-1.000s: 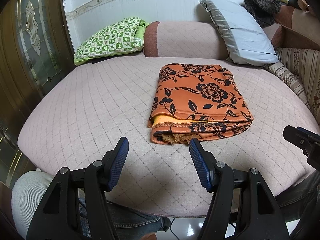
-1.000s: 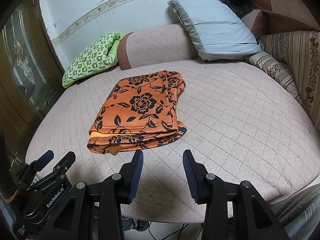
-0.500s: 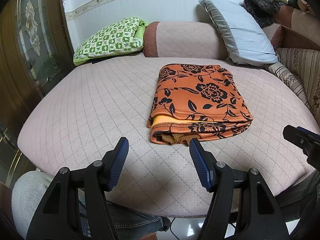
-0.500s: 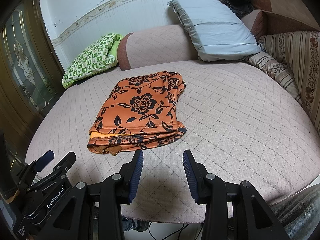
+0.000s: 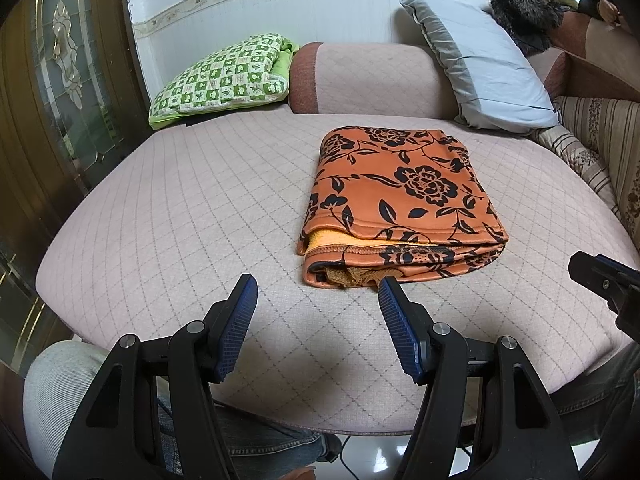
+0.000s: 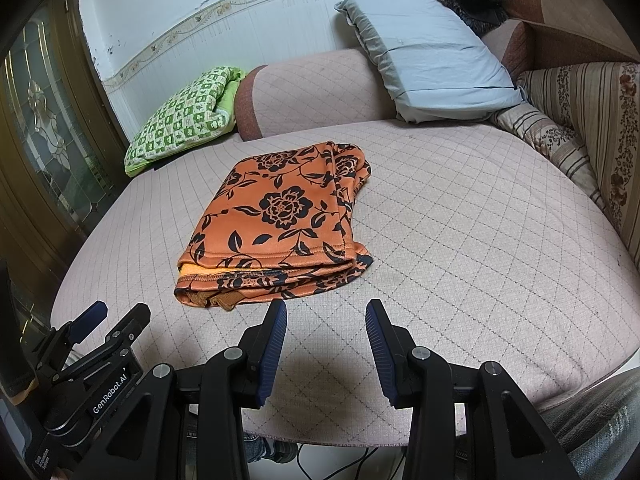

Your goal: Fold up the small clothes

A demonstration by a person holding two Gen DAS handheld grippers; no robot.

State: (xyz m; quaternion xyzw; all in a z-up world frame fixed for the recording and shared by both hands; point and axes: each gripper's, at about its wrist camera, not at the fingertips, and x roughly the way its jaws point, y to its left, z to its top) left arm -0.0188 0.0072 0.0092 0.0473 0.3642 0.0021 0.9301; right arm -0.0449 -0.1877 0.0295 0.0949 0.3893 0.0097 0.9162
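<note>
An orange garment with black flowers (image 5: 400, 200) lies folded into a thick rectangle on the pink quilted cushion (image 5: 180, 208); it also shows in the right wrist view (image 6: 280, 224). Its layered open edge faces me. My left gripper (image 5: 316, 292) is open and empty, just short of the garment's near left corner. My right gripper (image 6: 326, 312) is open and empty, just short of its near right corner. The left gripper's body shows at the lower left of the right wrist view (image 6: 88, 356).
A green checked pillow (image 5: 224, 76), a pink bolster (image 5: 368, 76) and a grey pillow (image 5: 484, 68) line the back. A striped sofa back (image 6: 592, 120) stands on the right. A glass-panelled wooden door (image 5: 60, 80) is on the left. The cushion's front edge is just below the grippers.
</note>
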